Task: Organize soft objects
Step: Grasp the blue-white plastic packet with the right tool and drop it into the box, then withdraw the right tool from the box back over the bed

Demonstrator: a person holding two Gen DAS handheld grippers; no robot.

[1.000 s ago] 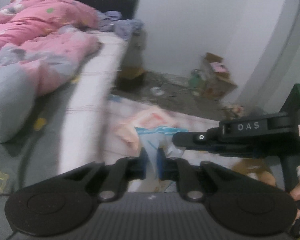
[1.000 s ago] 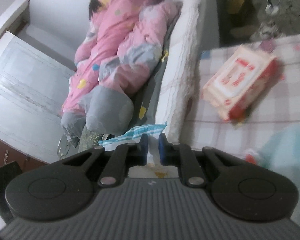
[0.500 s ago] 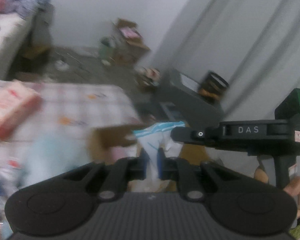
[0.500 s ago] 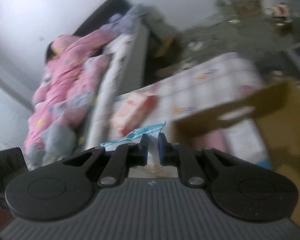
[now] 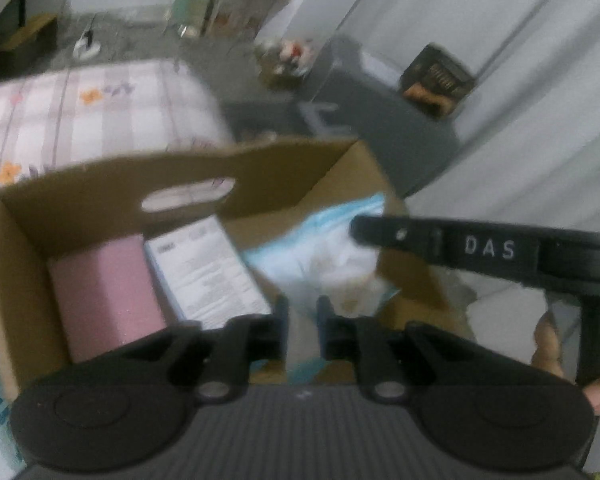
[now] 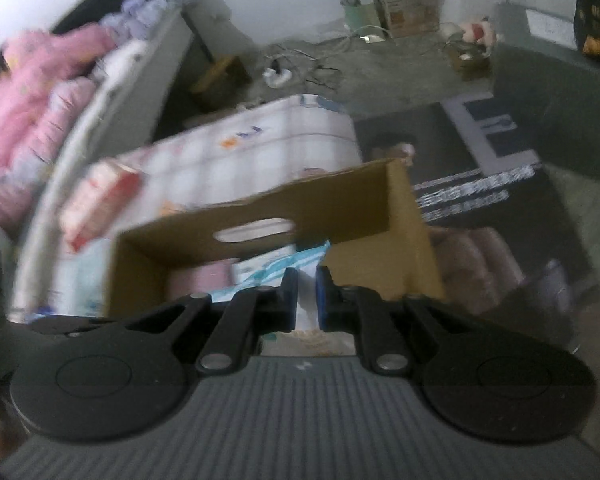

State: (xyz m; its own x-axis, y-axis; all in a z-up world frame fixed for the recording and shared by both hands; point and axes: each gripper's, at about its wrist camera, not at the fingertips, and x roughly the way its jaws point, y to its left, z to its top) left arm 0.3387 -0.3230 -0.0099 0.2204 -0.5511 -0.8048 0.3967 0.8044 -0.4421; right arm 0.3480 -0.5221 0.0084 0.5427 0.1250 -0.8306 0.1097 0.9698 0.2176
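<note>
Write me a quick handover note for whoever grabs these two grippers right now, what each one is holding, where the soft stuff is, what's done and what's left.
Left gripper: shut on the blue-and-white soft pack, held over the cardboard box.
Right gripper: shut on the same pack's other end, above the box's right side.
In the box: a pink pack and a white pack with printed text, side by side on the left.
On the checked cloth beyond the box: a red-and-white wipes pack.
Done: two packs boxed.
Left: lower the held pack into the free right-hand space, release both grippers, then probably fetch the wipes pack.
</note>
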